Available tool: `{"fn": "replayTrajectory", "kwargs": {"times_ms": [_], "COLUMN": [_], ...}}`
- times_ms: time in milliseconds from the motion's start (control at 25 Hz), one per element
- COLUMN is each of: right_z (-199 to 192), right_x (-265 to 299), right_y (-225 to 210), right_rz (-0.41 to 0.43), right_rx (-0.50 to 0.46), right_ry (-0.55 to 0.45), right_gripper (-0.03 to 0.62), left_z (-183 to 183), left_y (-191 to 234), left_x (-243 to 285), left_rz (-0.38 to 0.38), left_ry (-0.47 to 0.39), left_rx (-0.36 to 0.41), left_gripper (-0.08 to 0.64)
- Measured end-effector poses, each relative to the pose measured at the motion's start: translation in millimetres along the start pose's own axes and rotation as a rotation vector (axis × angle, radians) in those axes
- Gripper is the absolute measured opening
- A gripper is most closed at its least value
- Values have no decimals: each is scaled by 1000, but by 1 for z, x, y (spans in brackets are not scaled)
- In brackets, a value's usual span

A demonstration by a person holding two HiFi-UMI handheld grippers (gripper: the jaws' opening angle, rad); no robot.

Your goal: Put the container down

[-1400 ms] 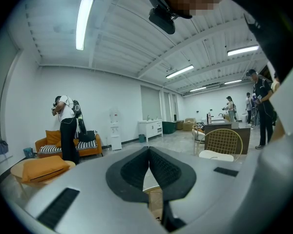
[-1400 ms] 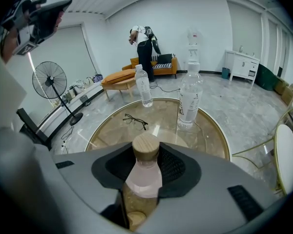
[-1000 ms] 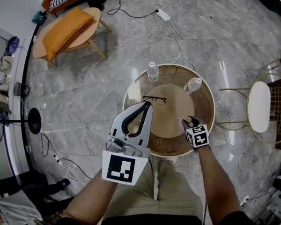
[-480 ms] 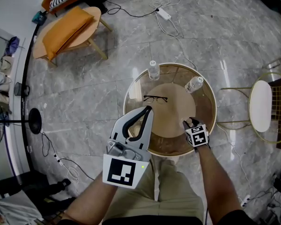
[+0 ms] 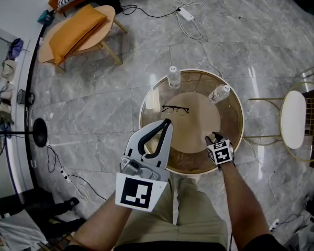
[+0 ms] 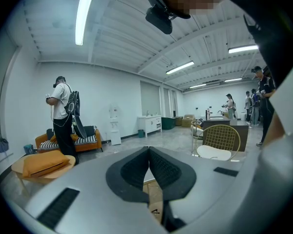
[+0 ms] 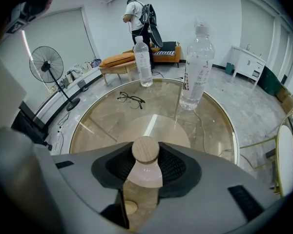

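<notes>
The container (image 7: 145,168) is a small pale glass jar with a round wooden lid. My right gripper (image 7: 145,165) is shut on it, just above the near right part of the round glass table (image 7: 102,126). In the head view the right gripper (image 5: 214,138) hangs over the table's (image 5: 146,101) front right rim, with the lid of the container (image 5: 216,135) just showing. My left gripper (image 5: 166,123) is held high near the camera, jaws shut and empty. In the left gripper view the left gripper (image 6: 149,152) points out into the room.
On the table lie black glasses (image 5: 175,109) and stand two clear water bottles (image 5: 174,77) (image 5: 219,93). In the right gripper view the glasses (image 7: 131,99) and bottles (image 7: 143,62) (image 7: 196,72) are beyond the jar. A gold wire chair (image 5: 293,119) stands to the right, a fan base (image 5: 36,134) to the left.
Only the head view has shifted a little. Both grippers keep their places, and the right one still holds the container over the table's rim.
</notes>
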State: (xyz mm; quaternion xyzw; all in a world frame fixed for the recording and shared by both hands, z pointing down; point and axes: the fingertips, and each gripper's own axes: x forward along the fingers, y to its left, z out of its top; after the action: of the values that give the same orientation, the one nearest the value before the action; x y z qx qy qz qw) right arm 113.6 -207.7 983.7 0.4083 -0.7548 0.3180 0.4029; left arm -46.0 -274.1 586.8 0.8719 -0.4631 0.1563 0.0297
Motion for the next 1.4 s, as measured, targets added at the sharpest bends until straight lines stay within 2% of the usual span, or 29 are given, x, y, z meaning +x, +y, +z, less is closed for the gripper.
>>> {"fn": "replayTrajectory", "kwargs": {"times_ms": [520, 720, 800, 920, 1040, 1080, 1400], "right_z": [-6, 2, 9, 25, 38, 41, 66], "right_x": [-6, -23, -32, -47, -65, -71, -111], "right_y": [10, 10, 9, 9, 12, 14, 26], "right_rz": [46, 43, 41, 38, 22, 21, 34], "right_rx": [-19, -31, -34, -52, -66, -68, -68], "right_ry": [36, 12, -10, -61, -107, -117, -200], "right_gripper": [170, 178, 173, 137, 33, 15, 14], "left_z": [14, 24, 28, 33, 40, 43, 62], "left_y": [-10, -7, -3, 3, 5, 5, 2], "left_x": [1, -6, -9, -14, -20, -21, -32], "left_rz": [0, 11, 26, 52, 58, 58, 40], "left_ry": [-15, -28, -36, -55, -63, -65, -78], "left_rx": [10, 19, -4, -65, -83, -86, -129], "left_gripper": [15, 15, 15, 15, 15, 15, 15]}}
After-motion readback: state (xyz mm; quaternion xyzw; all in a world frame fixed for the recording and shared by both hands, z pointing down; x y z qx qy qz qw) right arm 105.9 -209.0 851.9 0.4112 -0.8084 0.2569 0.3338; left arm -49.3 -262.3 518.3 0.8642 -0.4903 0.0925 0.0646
